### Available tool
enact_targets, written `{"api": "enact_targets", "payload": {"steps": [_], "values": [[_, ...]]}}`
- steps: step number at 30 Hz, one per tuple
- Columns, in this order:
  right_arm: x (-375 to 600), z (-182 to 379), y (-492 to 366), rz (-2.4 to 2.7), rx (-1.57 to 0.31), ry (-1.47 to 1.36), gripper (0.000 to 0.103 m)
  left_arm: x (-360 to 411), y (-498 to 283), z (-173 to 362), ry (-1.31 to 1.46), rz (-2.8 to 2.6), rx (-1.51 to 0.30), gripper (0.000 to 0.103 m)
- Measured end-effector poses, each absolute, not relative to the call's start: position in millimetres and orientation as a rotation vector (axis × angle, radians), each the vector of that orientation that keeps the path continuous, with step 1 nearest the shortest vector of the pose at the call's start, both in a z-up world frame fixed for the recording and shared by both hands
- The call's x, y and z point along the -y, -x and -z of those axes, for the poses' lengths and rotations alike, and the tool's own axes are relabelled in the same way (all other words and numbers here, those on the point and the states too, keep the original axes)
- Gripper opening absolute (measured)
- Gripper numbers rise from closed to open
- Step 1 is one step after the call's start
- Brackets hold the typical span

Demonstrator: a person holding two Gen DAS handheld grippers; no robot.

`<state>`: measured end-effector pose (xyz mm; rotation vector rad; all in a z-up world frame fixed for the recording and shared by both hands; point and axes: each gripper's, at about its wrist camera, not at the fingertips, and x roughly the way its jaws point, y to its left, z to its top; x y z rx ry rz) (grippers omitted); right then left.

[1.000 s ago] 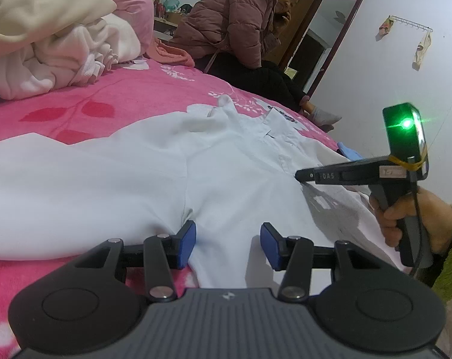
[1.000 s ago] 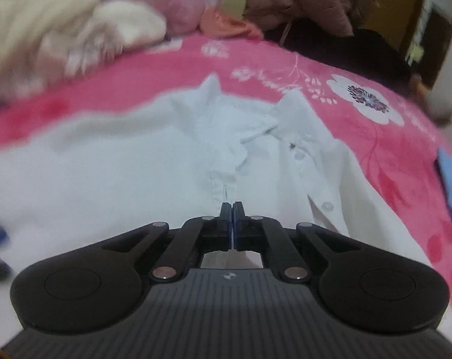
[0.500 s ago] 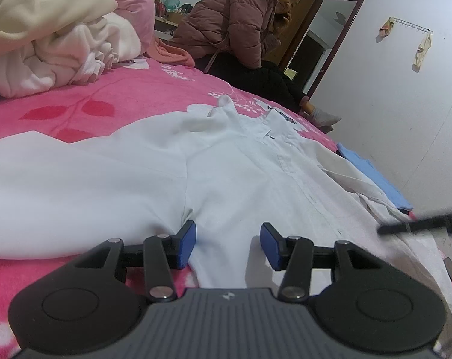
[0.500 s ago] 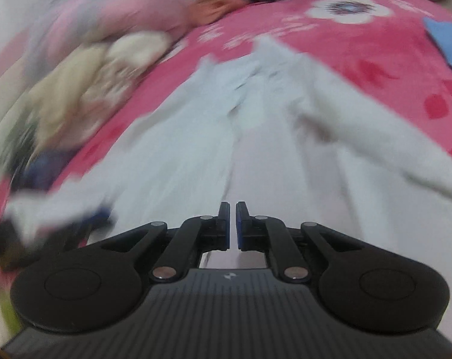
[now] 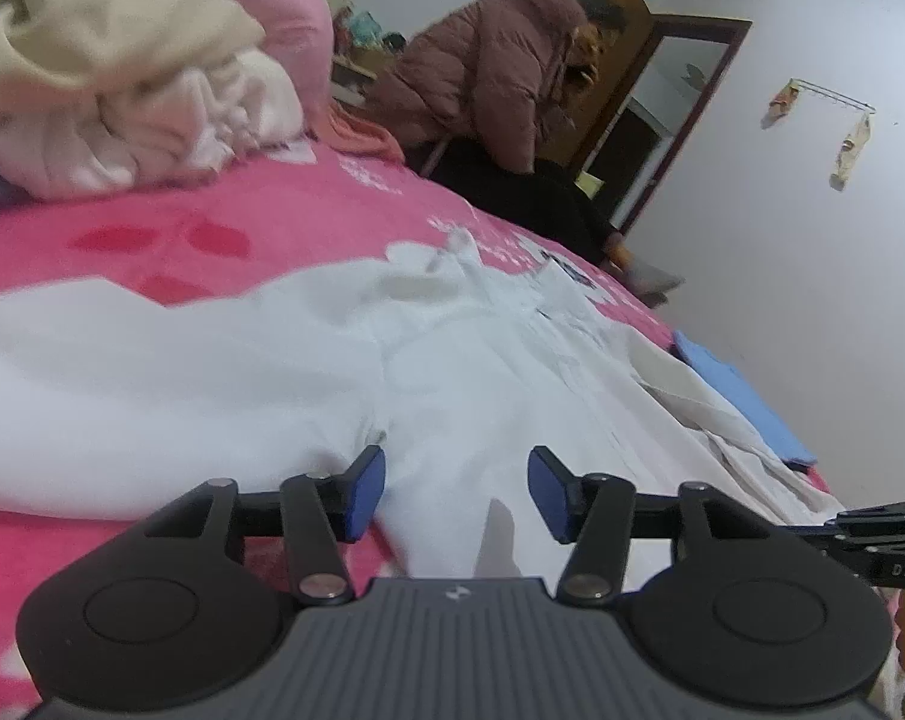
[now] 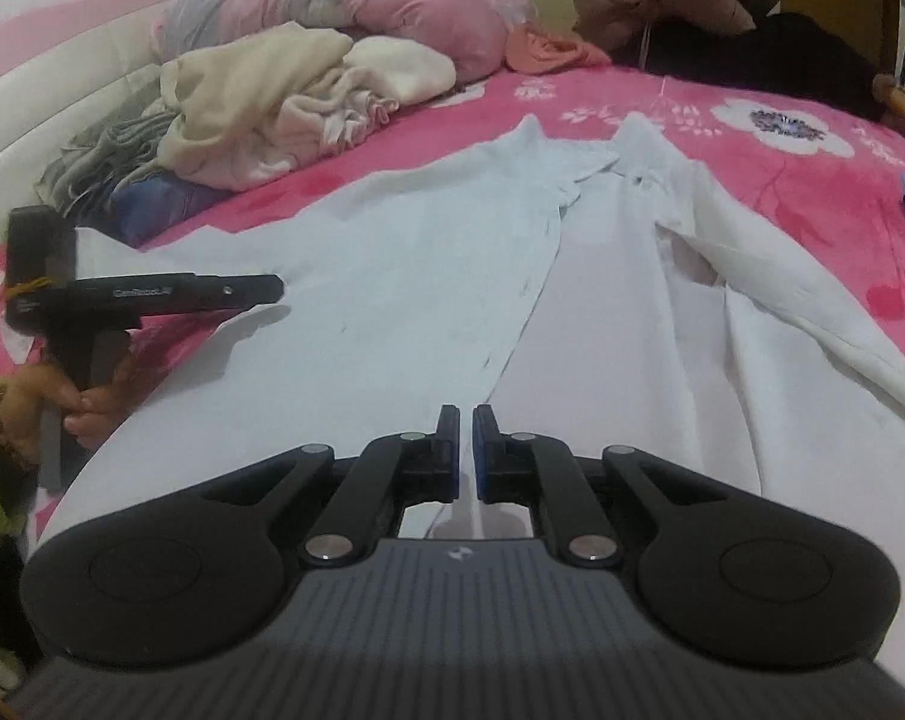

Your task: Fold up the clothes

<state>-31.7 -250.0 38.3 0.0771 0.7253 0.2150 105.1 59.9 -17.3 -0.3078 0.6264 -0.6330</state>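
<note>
A white button shirt point(image 5: 482, 360) lies spread flat, front up, on the pink bedspread point(image 5: 212, 222), collar toward the far side. My left gripper point(image 5: 457, 492) hovers low over the shirt's near left part beside the sleeve seam. Its jaws are opening and the blue pads press on nothing. In the right wrist view the shirt point(image 6: 422, 252) runs away from me along its button line. My right gripper point(image 6: 464, 450) is shut over the near hem with nothing between its pads. The left gripper point(image 6: 275, 288) shows there from the side, and the right gripper point(image 5: 872, 534) shows at the left wrist view's lower right.
A heap of cream and pale pink clothes point(image 6: 284, 102) and a pink pillow point(image 6: 404, 6) lie at the bed's far left. A folded blue cloth point(image 5: 746, 402) sits at the right edge. A person in a puffy jacket point(image 5: 488, 72) sits at the far side, near a doorway point(image 5: 662, 138).
The right gripper has drawn back from the shirt's middle to its near hem, so only its tip shows in the left wrist view. The left gripper's jaws stand slightly wider.
</note>
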Motion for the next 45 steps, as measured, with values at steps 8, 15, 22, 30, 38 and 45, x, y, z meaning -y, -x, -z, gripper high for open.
{"api": "enact_targets", "payload": {"steps": [8,15,22,30,38,45], "values": [[248,-56,1,-0.232,-0.652,-0.129,0.005,-99,-75,-5,0.356,0.5,-0.629,0.056],[208,-28,-8,-0.327,-0.68,-0.089,0.006,-175,-27,-12,0.421,0.312,-0.625,0.058],[209,-4,-12,-0.281,-0.757,-0.161,0.007,-262,9,-37,0.426,0.012,-0.555,0.063],[206,-33,5,-0.283,-0.703,-0.197,0.013,-314,-8,-35,0.346,-0.099,-0.687,0.077],[189,-48,26,-0.31,-0.672,-0.166,0.018,-326,-20,-62,0.276,-0.125,-0.657,0.079],[175,-50,38,-0.343,-0.665,-0.183,0.021,-345,-95,-38,0.334,-0.022,-0.813,0.074]]}}
